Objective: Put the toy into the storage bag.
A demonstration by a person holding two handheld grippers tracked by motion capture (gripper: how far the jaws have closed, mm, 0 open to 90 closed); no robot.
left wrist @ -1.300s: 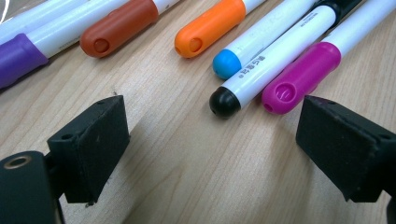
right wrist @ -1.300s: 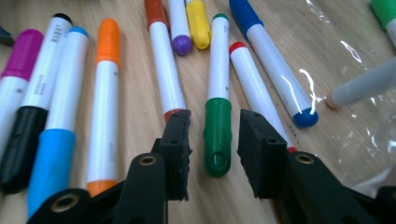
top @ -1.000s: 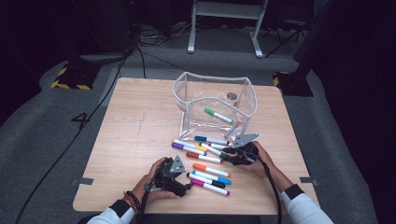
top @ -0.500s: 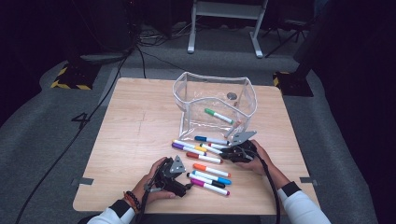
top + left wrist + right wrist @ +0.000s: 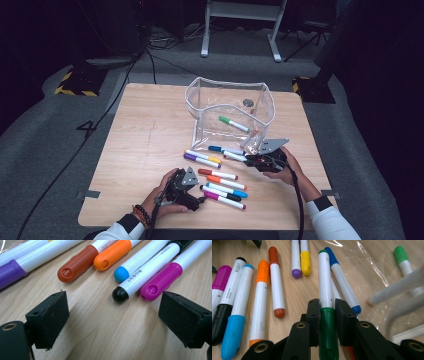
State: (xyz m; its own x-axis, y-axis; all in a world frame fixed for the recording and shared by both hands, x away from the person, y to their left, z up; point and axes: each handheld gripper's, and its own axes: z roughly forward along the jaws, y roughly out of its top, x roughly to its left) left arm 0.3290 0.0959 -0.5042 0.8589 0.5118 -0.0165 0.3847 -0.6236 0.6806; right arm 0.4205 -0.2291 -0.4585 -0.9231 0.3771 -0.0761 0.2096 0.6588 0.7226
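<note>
**Little legible print on the markers**

Just ahead of the left gripper's (image 5: 113, 312) spread jaws, the black-capped marker (image 5: 145, 272) carries a short line of dark print along its white barrel; the characters are too blurred to read. To the left of the right gripper (image 5: 327, 311), that marker (image 5: 227, 296) shows small grey print near its black tip, also unreadable. The orange marker (image 5: 259, 302) beside it bears faint grey lettering on the barrel, equally illegible.
</note>
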